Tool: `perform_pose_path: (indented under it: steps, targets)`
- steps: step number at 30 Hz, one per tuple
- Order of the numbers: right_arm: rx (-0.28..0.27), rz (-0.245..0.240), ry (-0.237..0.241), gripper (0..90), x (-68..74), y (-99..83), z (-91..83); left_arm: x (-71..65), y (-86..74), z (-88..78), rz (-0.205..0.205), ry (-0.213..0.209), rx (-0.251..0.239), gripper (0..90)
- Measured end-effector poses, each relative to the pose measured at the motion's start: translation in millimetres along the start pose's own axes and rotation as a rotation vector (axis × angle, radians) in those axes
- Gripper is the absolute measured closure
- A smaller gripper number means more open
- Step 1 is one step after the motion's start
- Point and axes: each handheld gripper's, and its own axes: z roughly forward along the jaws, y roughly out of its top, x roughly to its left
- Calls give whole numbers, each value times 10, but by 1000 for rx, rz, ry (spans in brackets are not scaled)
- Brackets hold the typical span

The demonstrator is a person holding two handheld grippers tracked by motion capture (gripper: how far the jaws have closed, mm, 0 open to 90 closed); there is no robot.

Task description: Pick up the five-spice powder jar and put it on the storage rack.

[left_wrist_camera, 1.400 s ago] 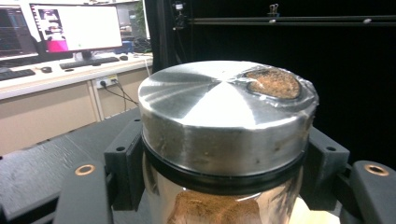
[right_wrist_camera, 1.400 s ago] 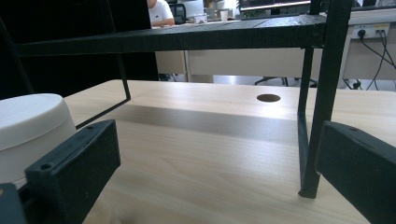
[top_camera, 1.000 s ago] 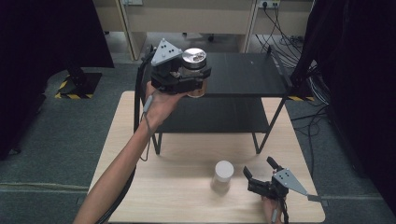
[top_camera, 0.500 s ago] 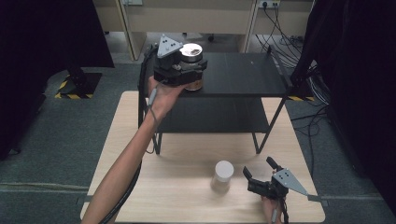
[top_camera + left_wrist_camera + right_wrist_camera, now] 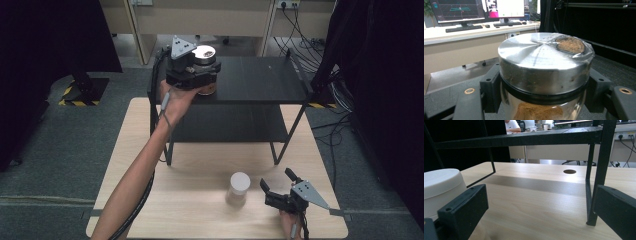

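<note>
On table: 1 white-lid jar [image 5: 239,187], R gripper [image 5: 278,186] wide; L gripper [image 5: 206,80] clamps 1 steel-lid jar [image 5: 544,75].

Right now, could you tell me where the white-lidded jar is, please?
In the high view the white-lidded jar stands on the wooden table, near its front edge, just left of the open right gripper and in front of the black shelf.

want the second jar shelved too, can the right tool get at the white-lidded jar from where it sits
Probably yes. The right tool rests on the table with its jaws open, just beside the white-lidded jar, and bare wood lies between them. The black shelf stands farther back, out of the way.
</note>
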Motion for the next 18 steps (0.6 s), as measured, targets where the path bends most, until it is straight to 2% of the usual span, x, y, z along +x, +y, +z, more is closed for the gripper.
perform_pose_path:
  steps: [6, 7, 8, 11, 14, 18]
  targets:
    - [2, 1, 1, 3, 0, 2, 1, -33, -41, 6, 12, 10, -18, 300]
    - [3, 1, 1, 3, 0, 3, 2, -56, -47, -1, 22, 23, -24, 283]
    - [3, 0, 1, 3, 2, 3, 1, -78, -41, -9, 22, 37, -27, 226]
    - [3, -2, 1, 3, 3, 3, 2, -78, -40, -45, -2, 42, -51, 112]
    - [6, -3, 2, 3, 3, 5, 4, -106, -13, -83, -8, 56, -54, 61]
    - [5, -2, 2, 3, 3, 4, 4, -119, -25, -136, 4, 37, -58, 45]
